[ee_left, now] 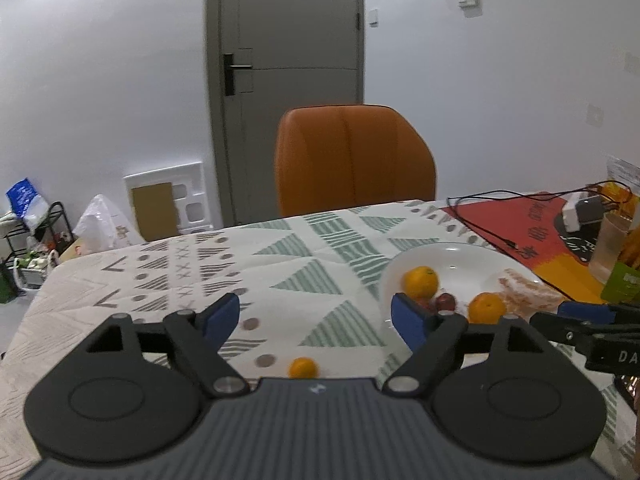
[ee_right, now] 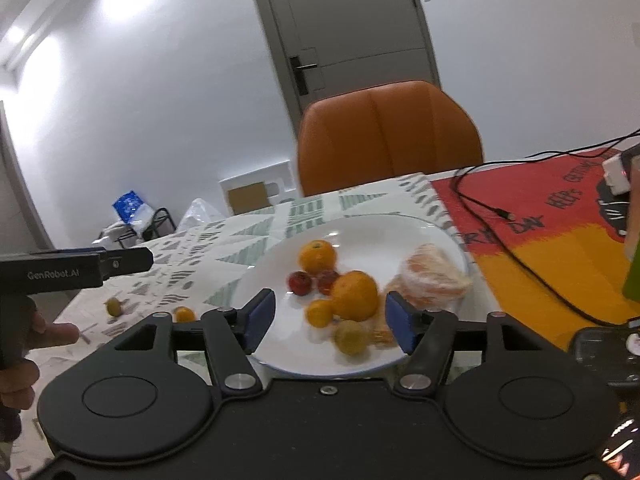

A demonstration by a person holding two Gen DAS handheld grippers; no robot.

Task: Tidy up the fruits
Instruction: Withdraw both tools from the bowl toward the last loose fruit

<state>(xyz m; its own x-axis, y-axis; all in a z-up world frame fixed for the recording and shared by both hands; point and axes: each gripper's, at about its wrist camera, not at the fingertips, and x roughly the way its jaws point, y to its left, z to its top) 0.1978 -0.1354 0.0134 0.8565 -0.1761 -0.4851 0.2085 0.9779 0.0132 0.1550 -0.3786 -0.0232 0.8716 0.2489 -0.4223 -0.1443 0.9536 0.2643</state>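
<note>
A white plate (ee_right: 400, 232) holds two oranges (ee_right: 317, 256) (ee_right: 355, 295), a small orange (ee_right: 320, 313), two red fruits (ee_right: 299, 282), a yellow-green fruit (ee_right: 351, 336) and a peeled citrus piece (ee_right: 434, 280). My right gripper (ee_right: 331, 322) hovers open over the plate's near edge and holds nothing. On the cloth to the left of the plate lie a small green fruit (ee_right: 113, 306) and a small orange (ee_right: 185, 314). My left gripper (ee_left: 316, 320) is open and empty above the cloth. A small orange (ee_left: 303, 367) lies just below it, and the plate (ee_left: 460, 252) is to its right.
The table wears a triangle-patterned cloth (ee_left: 280, 264). A red and yellow mat (ee_right: 540, 240) with a black cable (ee_right: 480, 204) lies right of the plate. An orange chair (ee_left: 352, 160) stands at the far edge. A cup (ee_left: 608, 248) and packets crowd the far right. A hand (ee_right: 52, 334) holds the left gripper.
</note>
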